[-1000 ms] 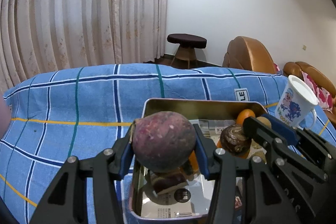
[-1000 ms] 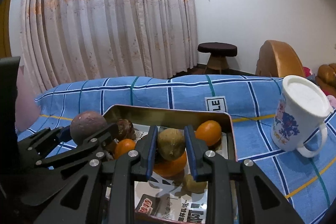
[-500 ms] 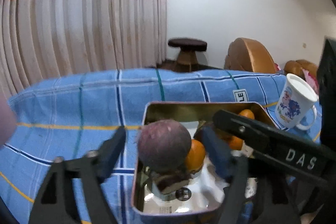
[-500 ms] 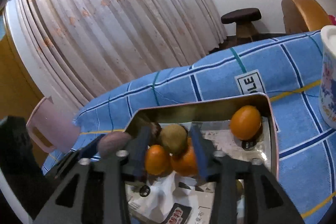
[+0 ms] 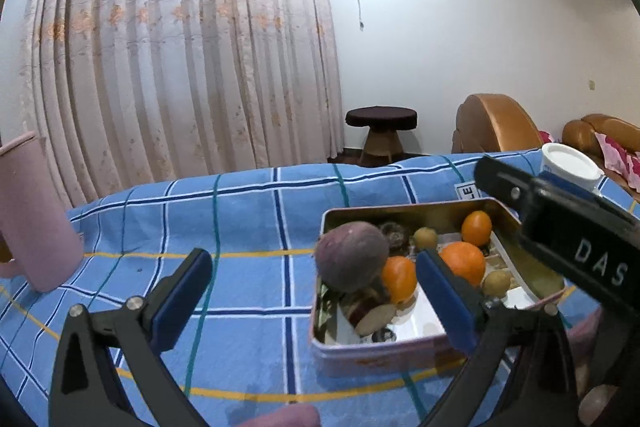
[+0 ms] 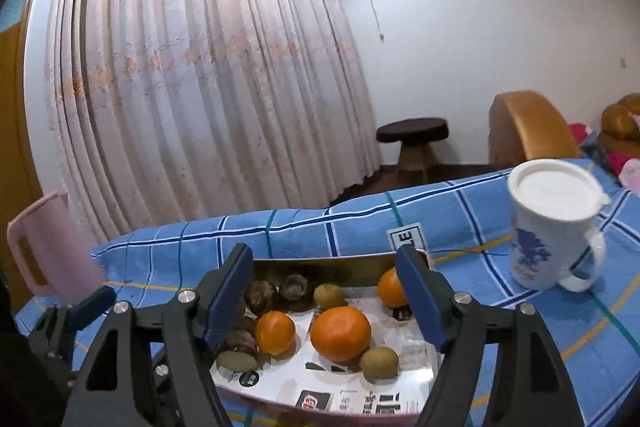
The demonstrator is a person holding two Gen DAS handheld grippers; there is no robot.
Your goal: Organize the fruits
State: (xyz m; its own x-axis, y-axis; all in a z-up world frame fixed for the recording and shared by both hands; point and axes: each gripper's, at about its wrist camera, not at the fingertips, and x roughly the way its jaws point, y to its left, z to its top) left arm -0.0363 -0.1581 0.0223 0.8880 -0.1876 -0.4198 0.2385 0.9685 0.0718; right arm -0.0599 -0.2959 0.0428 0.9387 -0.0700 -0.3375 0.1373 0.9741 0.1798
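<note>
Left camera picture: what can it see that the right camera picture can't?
Only the left view shows the big purple fruit at the tin's near-left end. Only the right view shows the whole white mug with its handle; the left view catches just its rim. Both show the metal tin, the oranges, the pink jug and the blue checked cloth.

A blue cloth (image 5: pixel 248 211) with dark blue, teal and yellow checks covers the table. The tin (image 5: pixel 400 351) is pink outside, gold inside, holding orange tangerines (image 6: pixel 340 333), greenish-brown kiwis (image 6: pixel 379 363) and a dull purple fruit (image 5: pixel 351 255). The mug (image 6: pixel 550 227) is white with blue print; the jug (image 5: pixel 30 211) is pink.
</note>
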